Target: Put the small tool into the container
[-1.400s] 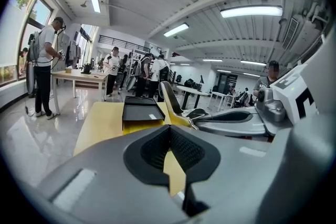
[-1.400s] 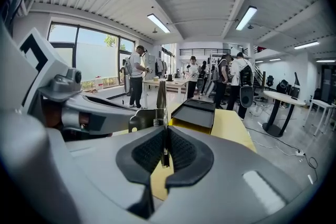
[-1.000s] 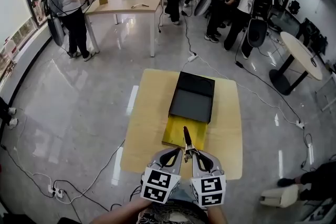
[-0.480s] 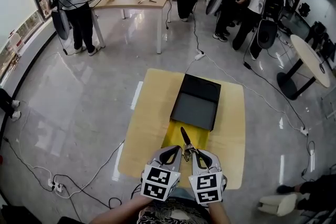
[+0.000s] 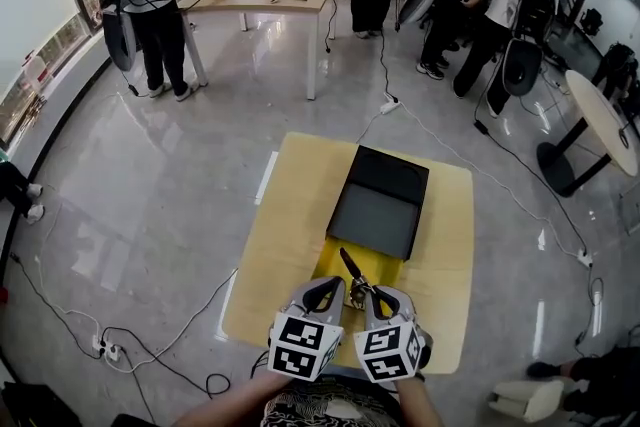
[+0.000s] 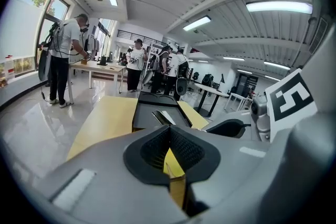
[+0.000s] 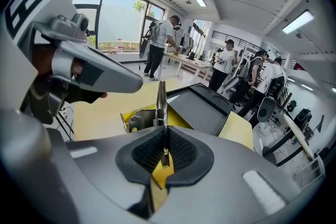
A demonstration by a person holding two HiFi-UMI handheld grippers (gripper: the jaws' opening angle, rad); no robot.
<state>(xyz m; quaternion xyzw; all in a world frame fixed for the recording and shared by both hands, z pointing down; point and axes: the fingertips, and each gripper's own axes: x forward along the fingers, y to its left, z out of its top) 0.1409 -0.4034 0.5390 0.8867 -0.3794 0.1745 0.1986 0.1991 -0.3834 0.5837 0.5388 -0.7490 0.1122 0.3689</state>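
1. Head view: the right tongs (image 5: 372, 299) carry the small tool (image 5: 351, 271) above the yellow packaging (image 5: 330, 265) on the desk (image 5: 280, 245). The tool's long axis runs away from the person and leans a little left, with its dark tip aimed at the near rim of the black container (image 5: 375, 215). That container lies open just beyond the tip and looks empty. The left tongs (image 5: 325, 295) sit close beside, on the packaging's near edge.
2. Left gripper view: the left tongs (image 6: 170, 131) have their pads pressed together. Yellow shows below the seam, though I cannot tell whether they nip the packaging. The black container (image 6: 153, 113) lies straight ahead.
3. Right gripper view: the right tongs (image 7: 164, 145) are clamped on the small tool (image 7: 161, 102), which stands edge-on out of the pads. The black container (image 7: 202, 110) is ahead and slightly right, so the right side is better placed to reach it.
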